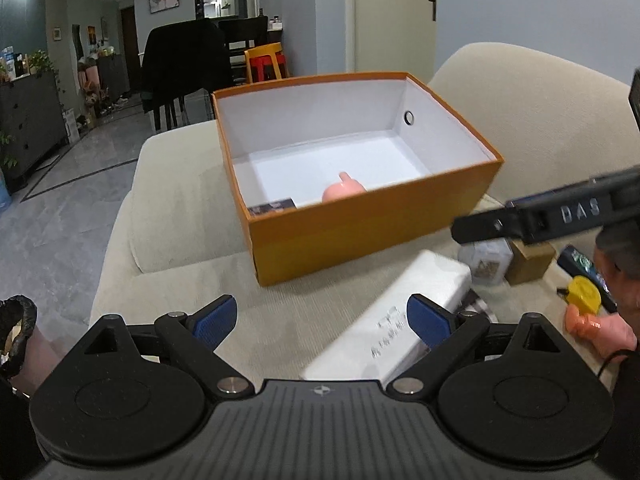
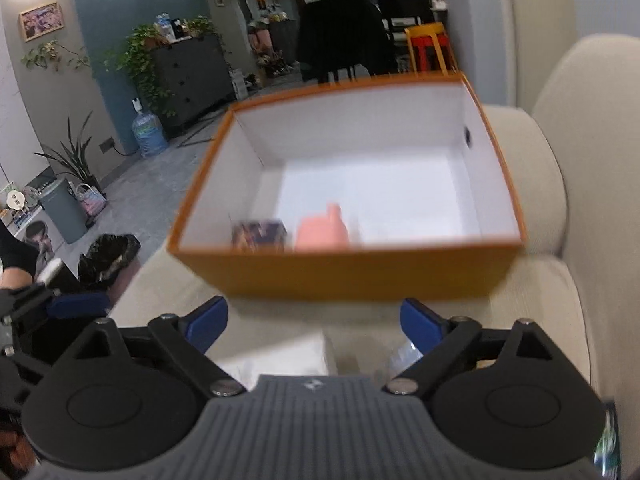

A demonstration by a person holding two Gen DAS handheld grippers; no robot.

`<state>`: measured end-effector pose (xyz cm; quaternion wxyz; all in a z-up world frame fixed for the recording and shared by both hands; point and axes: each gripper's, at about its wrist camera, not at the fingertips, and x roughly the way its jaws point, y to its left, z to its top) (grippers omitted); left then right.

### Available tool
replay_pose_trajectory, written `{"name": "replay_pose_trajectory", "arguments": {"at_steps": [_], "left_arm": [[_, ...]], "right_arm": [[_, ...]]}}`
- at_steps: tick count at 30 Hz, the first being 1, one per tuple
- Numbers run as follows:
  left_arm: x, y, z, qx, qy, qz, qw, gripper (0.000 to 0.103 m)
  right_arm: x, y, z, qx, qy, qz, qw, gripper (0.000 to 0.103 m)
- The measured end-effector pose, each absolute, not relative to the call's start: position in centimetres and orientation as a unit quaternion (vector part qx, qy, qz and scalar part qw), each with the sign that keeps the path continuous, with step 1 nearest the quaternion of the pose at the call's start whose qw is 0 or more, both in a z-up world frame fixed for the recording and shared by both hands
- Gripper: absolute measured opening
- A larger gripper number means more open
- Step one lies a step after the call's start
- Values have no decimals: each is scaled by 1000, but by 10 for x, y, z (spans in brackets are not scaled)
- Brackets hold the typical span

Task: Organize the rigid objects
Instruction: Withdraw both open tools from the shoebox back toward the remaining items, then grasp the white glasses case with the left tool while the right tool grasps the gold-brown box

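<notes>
**Between placements: both grippers empty, next pick waits on the cushion**

The beige sofa (image 1: 192, 224) carries everything. On its seat stands the orange box (image 1: 360, 236), open-topped, filling the upper centre of both wrist views. Two things already lie on its white floor near the front wall: a pink toy (image 2: 322, 232) and, at its 9 o'clock, a small dark printed box (image 2: 260, 235).

Outside the box, at its 5 o'clock in the left wrist view, the unsorted things are gathered: a long white carton (image 1: 384, 320), then at its 2 o'clock a small clear case (image 1: 486, 264) and a brown cardboard cube (image 1: 530, 262), and at 3 o'clock a yellow tape measure (image 1: 585, 295) with a second pink toy (image 1: 600, 328) just below it.

The left gripper (image 1: 320, 318) has its blue pads wide apart, with one end of the white carton showing between them, seemingly not pinched. The right gripper (image 2: 314, 322) is likewise spread and holds nothing.

Judged from this, the step in hand is reaching for the next object. The white carton looks the likeliest: the left pads must straddle its narrow width, close firmly, then lift it over the front wall.
</notes>
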<state>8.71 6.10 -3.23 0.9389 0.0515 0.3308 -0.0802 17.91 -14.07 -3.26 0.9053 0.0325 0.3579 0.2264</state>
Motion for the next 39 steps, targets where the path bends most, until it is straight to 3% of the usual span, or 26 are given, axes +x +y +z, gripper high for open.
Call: {"name": "replay_pose_trajectory", "arguments": {"at_steps": [9, 19, 26, 39], "left_arm": [[61, 66, -44, 13, 341, -73, 937, 103], [48, 53, -53, 59, 344, -103, 932, 103], [71, 33, -59, 167, 307, -181, 919, 103], [127, 33, -79, 157, 317, -277, 893, 103]], "right_arm": [[132, -159, -64, 45, 392, 184, 900, 97], [109, -165, -75, 34, 403, 123, 906, 97], [115, -172, -77, 39, 409, 100, 906, 97], [135, -190, -81, 99, 437, 75, 891, 97]]}}
